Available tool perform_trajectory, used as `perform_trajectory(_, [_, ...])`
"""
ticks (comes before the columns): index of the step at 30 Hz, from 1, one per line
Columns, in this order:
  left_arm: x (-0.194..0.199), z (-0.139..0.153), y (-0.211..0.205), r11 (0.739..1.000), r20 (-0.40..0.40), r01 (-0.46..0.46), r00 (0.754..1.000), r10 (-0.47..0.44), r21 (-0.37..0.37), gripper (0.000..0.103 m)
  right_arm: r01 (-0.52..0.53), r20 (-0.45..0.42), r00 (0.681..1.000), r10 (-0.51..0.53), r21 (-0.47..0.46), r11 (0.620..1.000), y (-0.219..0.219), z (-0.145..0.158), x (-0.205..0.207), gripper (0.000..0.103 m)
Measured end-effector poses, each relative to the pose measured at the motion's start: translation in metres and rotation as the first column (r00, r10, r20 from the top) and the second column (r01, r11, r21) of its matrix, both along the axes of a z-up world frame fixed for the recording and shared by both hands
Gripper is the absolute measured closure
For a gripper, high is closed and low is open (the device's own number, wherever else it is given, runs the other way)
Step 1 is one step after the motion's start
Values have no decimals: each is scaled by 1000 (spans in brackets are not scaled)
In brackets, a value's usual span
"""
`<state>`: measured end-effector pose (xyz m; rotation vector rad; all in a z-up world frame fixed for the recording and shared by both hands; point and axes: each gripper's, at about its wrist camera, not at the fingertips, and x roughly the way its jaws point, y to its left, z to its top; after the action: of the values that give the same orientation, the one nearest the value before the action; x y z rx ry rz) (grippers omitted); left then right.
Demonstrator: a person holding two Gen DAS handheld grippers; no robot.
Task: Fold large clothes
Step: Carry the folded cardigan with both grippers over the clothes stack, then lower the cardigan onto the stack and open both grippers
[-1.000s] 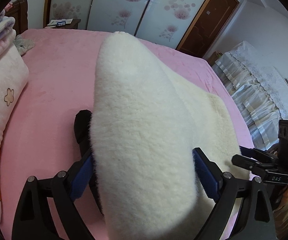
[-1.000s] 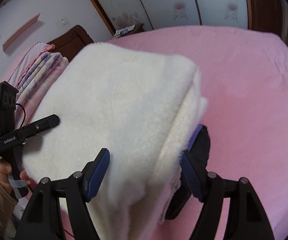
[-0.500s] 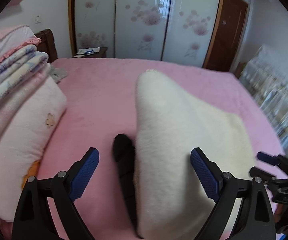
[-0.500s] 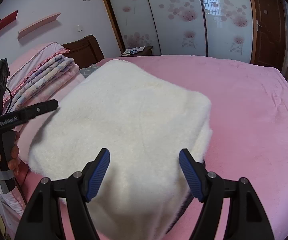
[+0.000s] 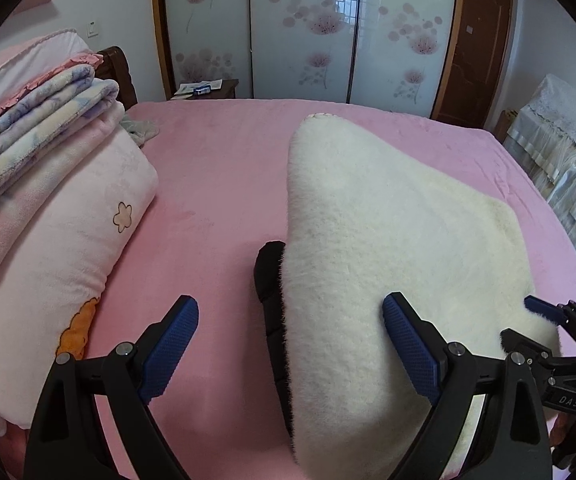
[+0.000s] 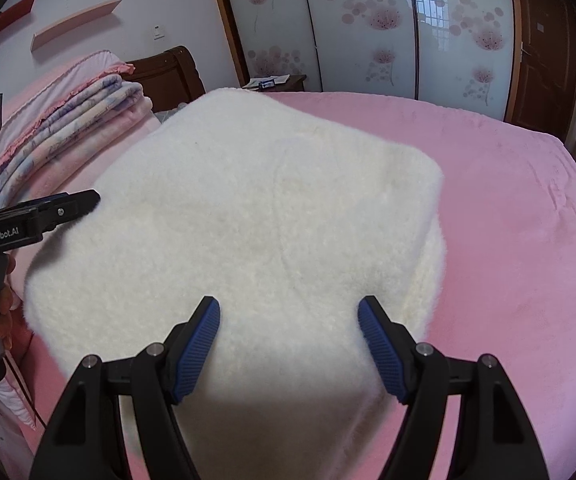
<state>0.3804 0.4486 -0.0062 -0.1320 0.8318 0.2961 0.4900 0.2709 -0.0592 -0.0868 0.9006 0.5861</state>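
Observation:
A white fleece garment (image 5: 387,240) lies folded on the pink bed (image 5: 216,184), with its black lining (image 5: 272,280) showing along the left edge. My left gripper (image 5: 289,344) is open; its right pad hovers over the fleece and its left pad over bare bedding. In the right wrist view the garment (image 6: 268,220) fills the middle, and my right gripper (image 6: 289,346) stands open above its near edge, pads off the fabric. Each gripper shows in the other view: the right gripper (image 5: 527,320) at the garment's right corner, the left gripper (image 6: 84,200) at its left side, held by a hand (image 6: 0,308).
A pink pillow (image 5: 68,240) and a stack of folded blankets (image 5: 36,128) sit along the bed's left side. Sliding wardrobe doors (image 5: 307,40) and a bedside table (image 5: 204,88) stand behind. Lace-covered furniture (image 5: 559,140) lines the right. Bare pink bedding (image 6: 507,240) spreads right of the garment.
The fleece, bunched between the left jaws a second ago, now lies on the bed. Both grippers have drawn back and tilted up, and the left one has shifted left off the garment.

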Motion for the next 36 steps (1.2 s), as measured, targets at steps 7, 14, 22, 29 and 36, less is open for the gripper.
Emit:
perform_trajectory(7, [-2,-10,2,1000,5,-19,1000,19,-4,10,-11,0,1000,11,-8,1000,3,-7,2,30])
perform_trajectory(14, [-1,-10,2,999,8,-33,999,33,-16,10,-8,-6,1000,8,-16,1000,2,-4,1,30])
perform_trajectory(22, [-7,0,-2,998,4,-62,998,62,4,10,0,-26,1000,1,60,998,-8,21,-7,30])
perform_trajectory(29, [-14,13,-6,997,-4,-75,997,75,-22,10,-36,37,999,34,66,997,-17,55,-30,30])
perform_trajectory(36, [-17,27,-26,997,-28,-47,998,48,54,10,-46,65,997,41,75,996,-35,77,-49,30])
